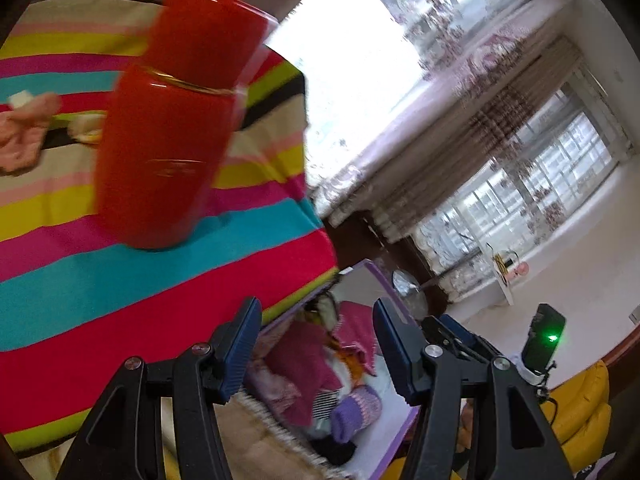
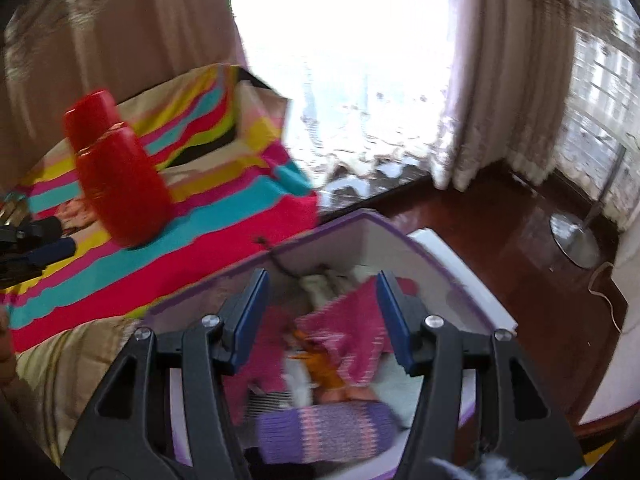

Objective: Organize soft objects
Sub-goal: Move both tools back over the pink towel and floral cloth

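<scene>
left gripper [image 1: 318, 344]: released, nothing between its jaws, over the edge of the striped bench [image 1: 120, 300] | right gripper [image 2: 322, 312]: released, holding nothing, above the purple-rimmed box [image 2: 400, 232] | soft objects: pink knit cloth [image 2: 352, 328] and purple knit sock [image 2: 328, 432] lie in the box beside the bench | red flask [image 1: 168, 128] upright on bench

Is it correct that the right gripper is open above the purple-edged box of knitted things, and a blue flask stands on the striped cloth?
Nearly. The flask is red, not blue, as both wrist views show. The rest holds: in the right wrist view the right gripper is open above the purple-edged box of knitted things, and the flask stands on the striped cloth.
</scene>
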Demonstrator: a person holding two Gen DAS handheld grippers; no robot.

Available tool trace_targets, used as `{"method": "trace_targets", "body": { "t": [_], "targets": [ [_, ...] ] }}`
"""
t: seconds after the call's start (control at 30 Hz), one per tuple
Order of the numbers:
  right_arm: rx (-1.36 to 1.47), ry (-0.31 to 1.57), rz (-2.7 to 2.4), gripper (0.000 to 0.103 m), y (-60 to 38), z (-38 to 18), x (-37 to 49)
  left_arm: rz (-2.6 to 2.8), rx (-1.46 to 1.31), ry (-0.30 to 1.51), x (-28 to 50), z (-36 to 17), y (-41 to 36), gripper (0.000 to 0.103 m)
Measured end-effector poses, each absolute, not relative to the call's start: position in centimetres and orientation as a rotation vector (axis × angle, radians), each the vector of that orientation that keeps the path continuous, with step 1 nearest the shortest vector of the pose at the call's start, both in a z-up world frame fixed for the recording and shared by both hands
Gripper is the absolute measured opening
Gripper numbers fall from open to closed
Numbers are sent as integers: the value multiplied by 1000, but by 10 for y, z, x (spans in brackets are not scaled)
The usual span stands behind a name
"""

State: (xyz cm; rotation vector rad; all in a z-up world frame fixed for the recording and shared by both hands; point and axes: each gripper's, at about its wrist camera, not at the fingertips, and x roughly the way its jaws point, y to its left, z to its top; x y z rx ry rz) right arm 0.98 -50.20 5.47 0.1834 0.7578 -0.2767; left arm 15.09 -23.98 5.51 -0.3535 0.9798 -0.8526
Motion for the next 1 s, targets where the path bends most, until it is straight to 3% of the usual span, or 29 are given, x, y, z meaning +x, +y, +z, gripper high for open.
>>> {"method": "trace_targets", "body": {
  "t": [0.7, 1.0],
  "targets": [
    [-17, 773, 105, 59, -290, 72, 76, -522, -452, 876, 171, 42, -56, 59],
    [-298, 737, 137, 63, -201, 68, 123, -427, -439, 842, 199, 42, -6, 59]
  ]
}}
